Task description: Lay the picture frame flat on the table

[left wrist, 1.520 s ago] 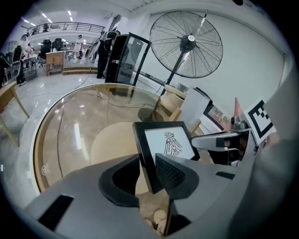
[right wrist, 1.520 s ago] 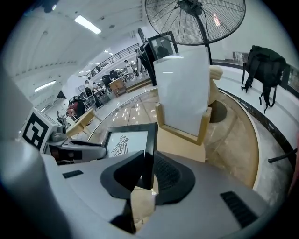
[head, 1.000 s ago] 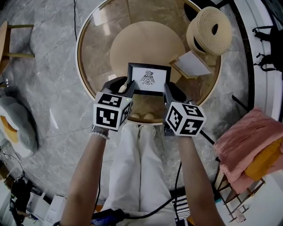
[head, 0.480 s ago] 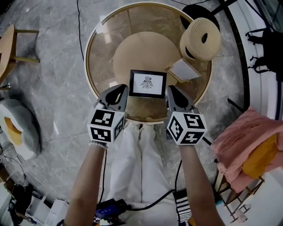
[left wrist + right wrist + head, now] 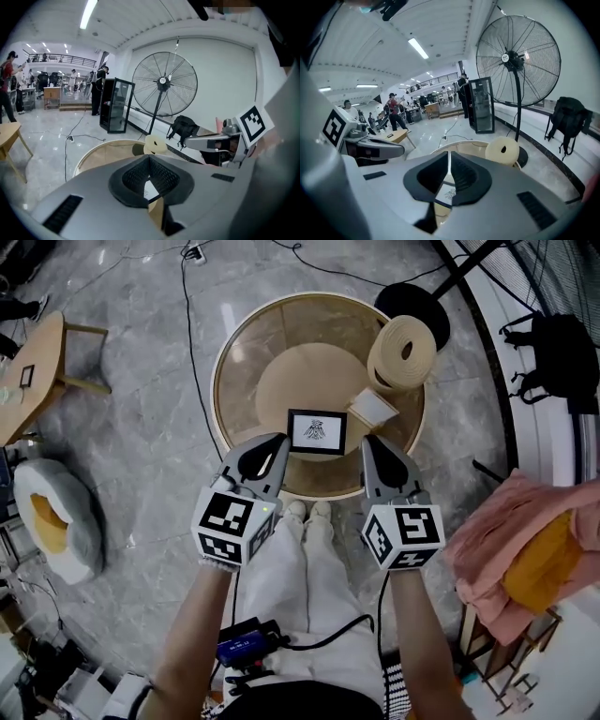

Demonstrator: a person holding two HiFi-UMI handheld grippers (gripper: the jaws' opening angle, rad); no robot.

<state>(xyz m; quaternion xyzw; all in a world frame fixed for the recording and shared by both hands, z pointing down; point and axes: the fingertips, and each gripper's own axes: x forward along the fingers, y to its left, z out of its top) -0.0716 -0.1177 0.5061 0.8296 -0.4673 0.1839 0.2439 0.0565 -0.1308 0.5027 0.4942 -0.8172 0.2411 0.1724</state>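
We're looking down on the round counter (image 5: 217, 381). The left gripper (image 5: 272, 444) and right gripper (image 5: 375, 444) hover over its near edge. Both pairs of jaws have just been closing and are pressed together on nothing. Between the grippers, the picture frame (image 5: 317, 432) lies face up on the counter, untouched.

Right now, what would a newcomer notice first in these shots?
Two marker-cubed grippers fill the head view's foreground: the left gripper shut, the right gripper with jaws that have just been closing, nothing between either pair. Just beyond them a black picture frame lies face up on the round glass table, a big pale coil at the table's far right.
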